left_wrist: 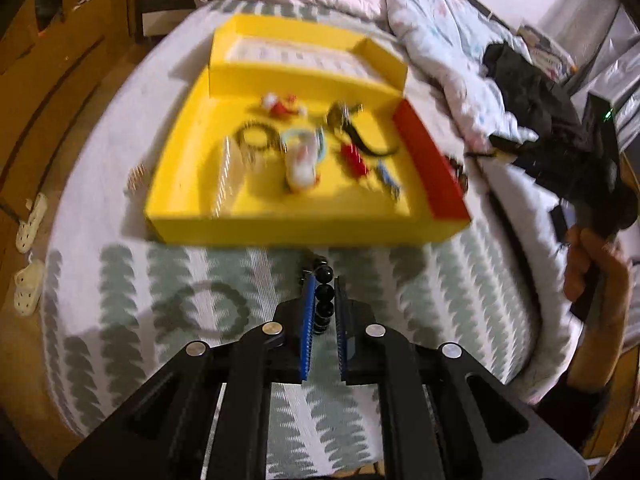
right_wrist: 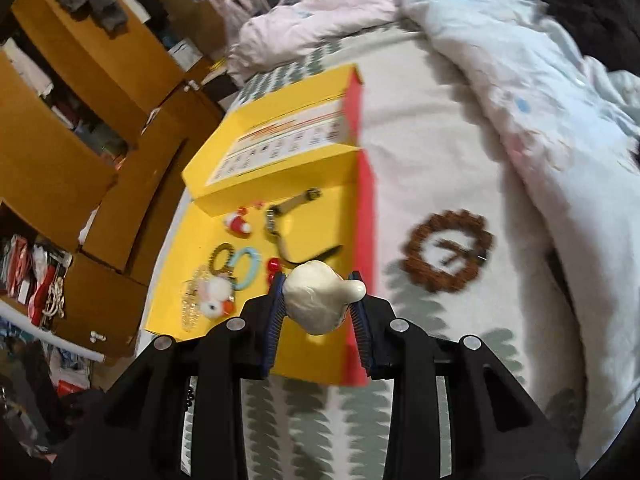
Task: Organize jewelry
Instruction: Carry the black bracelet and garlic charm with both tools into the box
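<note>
While both grippers were loaded, each carried its own drop risk. The left gripper (left_wrist: 322, 312) had its jaws clenched on a black bead bracelet (left_wrist: 324, 300), held by only a few beads between the blue pads, with the remainder of the strand hanging past the tips above the patterned bedsheet (left_wrist: 120, 280). Round beads could roll out of the serrated pads, and the loose end could catch on the near wall of the yellow box (left_wrist: 192, 184) during transfer.

The right gripper (right_wrist: 320, 304) had its jaws closed on a white rounded ornament (right_wrist: 320, 300), positioned over the near red-edged corner of the box. The ornament's smooth, bulging shape offered little flat contact; a slip there would probably have sent it onto the bed rather than into the box.

Inside the box lay a plush chick charm (right_wrist: 216, 300), a light-blue ring (right_wrist: 246, 264), a red-and-white charm (right_wrist: 239, 222) and a watch (right_wrist: 280, 220), loosely grouped; a careless release could scatter them. A brown beaded bracelet (right_wrist: 446, 252) remained on the bed, well apart from the box.

The printed chart (right_wrist: 280, 144) on the raised box lid was too blurred to read. No brand was legible.
</note>
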`<state>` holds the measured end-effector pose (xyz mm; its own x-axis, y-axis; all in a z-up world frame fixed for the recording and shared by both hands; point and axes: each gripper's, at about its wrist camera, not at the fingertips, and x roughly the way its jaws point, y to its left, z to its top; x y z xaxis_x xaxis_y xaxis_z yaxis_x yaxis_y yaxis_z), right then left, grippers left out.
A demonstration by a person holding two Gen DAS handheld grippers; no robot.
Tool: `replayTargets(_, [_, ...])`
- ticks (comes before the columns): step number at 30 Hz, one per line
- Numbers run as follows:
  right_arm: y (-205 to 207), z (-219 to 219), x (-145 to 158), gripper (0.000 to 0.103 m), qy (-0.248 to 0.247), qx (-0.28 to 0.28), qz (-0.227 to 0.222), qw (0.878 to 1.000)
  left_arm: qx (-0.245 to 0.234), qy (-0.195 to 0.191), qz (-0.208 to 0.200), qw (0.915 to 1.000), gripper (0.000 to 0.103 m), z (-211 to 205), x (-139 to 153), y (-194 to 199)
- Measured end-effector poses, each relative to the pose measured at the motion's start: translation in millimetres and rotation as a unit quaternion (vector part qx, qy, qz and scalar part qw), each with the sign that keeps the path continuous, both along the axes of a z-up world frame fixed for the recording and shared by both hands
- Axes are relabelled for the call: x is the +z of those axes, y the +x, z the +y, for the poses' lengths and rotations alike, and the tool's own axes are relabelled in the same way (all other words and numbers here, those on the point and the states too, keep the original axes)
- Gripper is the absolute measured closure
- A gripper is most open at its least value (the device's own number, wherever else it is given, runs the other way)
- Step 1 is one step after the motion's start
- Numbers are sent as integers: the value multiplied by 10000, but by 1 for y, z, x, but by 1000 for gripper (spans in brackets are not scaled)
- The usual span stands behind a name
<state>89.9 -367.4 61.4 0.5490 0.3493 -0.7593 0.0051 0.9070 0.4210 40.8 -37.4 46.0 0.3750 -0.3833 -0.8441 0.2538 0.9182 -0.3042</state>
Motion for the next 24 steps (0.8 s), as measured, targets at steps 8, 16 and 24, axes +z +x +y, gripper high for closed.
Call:
replayTargets(8, [56, 49, -2, 70, 62, 308, -80, 9995, 387, 198, -237, 9988, 94, -4, 23, 63])
replayTargets(16, [95, 52, -36, 70, -31, 204, 272, 9994, 563, 428, -134, 9974, 94, -10, 11, 137])
replayTargets(24, [124, 62, -63, 70, -460, 149, 501, 9976, 550, 421, 11, 9976, 94, -25, -14, 186])
